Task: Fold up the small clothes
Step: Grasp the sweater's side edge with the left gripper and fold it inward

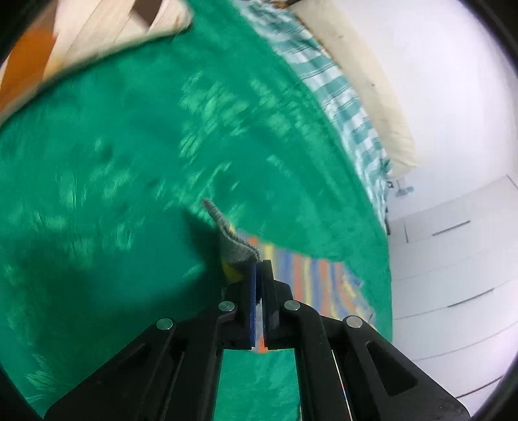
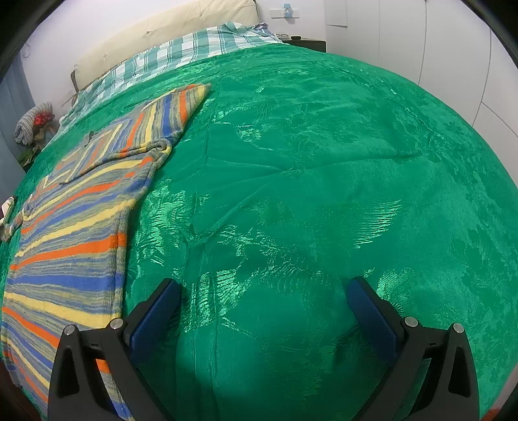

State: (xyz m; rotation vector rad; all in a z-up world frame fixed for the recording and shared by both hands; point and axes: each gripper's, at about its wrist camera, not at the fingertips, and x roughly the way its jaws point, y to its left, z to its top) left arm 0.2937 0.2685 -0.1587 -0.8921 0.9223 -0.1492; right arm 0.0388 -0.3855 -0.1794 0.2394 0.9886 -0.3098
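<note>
A small knitted sweater (image 2: 74, 226) with orange, blue, yellow and grey stripes lies spread on the green bedspread (image 2: 307, 162), at the left of the right wrist view. One sleeve (image 2: 155, 129) lies across its upper part. In the left wrist view my left gripper (image 1: 259, 264) is shut on a grey ribbed edge (image 1: 233, 239) of this sweater, lifted off the bed. The striped cloth (image 1: 323, 285) trails behind the fingers; this view is blurred. My right gripper (image 2: 262, 291) stands open over bare bedspread, to the right of the sweater, with nothing between its fingers.
A green-and-white checked sheet (image 2: 194, 48) and a cream headboard (image 2: 162, 29) lie at the far end of the bed. White cupboard doors (image 2: 404, 32) stand beyond it. A rolled bundle of cloth (image 2: 30, 123) sits off the bed's far left corner.
</note>
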